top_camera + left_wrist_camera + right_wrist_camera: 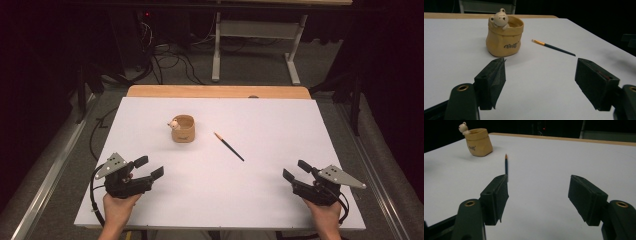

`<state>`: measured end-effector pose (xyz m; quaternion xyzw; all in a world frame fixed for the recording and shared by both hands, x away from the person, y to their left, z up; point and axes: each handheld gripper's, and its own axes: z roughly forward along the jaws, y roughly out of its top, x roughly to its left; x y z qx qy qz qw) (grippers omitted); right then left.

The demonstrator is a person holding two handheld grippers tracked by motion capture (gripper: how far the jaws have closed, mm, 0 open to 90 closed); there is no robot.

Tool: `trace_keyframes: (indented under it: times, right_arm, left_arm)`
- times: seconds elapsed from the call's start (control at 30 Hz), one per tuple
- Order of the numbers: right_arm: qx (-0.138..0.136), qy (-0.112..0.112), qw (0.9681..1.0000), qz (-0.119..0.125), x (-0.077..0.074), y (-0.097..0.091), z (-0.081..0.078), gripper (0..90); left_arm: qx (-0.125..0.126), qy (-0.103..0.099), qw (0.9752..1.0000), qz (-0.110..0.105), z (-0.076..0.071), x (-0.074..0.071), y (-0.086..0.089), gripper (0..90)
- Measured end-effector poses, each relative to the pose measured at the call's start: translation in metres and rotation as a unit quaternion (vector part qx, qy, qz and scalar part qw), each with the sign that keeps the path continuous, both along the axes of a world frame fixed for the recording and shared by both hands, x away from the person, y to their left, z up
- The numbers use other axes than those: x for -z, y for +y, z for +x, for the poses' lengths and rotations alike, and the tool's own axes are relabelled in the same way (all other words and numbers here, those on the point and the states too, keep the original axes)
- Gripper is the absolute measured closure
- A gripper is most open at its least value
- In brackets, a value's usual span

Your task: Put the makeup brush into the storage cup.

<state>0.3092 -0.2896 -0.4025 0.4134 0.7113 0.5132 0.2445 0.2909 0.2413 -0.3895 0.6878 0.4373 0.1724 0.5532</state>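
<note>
pot (504, 40) lettering too blurred to read, paintbrush (506, 166) lower end hidden behind a jaw

Overhead plus two low fingers-level views

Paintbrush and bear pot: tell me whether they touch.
Apart. The high view shows bare white table between the paintbrush and the bear pot; the left gripper view agrees.

We see a table (150, 200) with a big white top and a strip of brown wood along its far edge. A little yellow pot (183, 129) with a tiny bear on its rim stands near the middle, a bit far. A thin dark paintbrush (229, 146) lies flat just to its right.
</note>
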Motion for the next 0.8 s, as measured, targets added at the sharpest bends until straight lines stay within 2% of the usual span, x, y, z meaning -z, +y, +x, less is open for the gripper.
trace_keyframes:
  times: [0.17,0.47,0.57,0.8]
  right_arm:
    - [0.000,-0.003,1.0000,0.003,-0.002,0.000,-0.001,34.2]
    - [-0.014,-0.006,0.9998,0.010,-0.009,0.008,0.000,33.9]
    - [-0.017,0.001,0.9998,0.012,-0.010,0.010,0.001,33.5]
    - [-0.022,0.000,0.9998,0.002,-0.015,0.015,0.002,33.2]
  left_arm:
    - [0.005,-0.001,0.9999,0.010,0.002,0.001,-0.004,24.9]
    - [0.002,0.002,1.0000,0.005,0.000,0.001,-0.001,25.0]
    - [0.003,0.003,1.0000,0.008,0.002,0.001,-0.003,25.0]
    - [0.004,0.005,1.0000,0.006,0.003,0.001,-0.003,25.0]
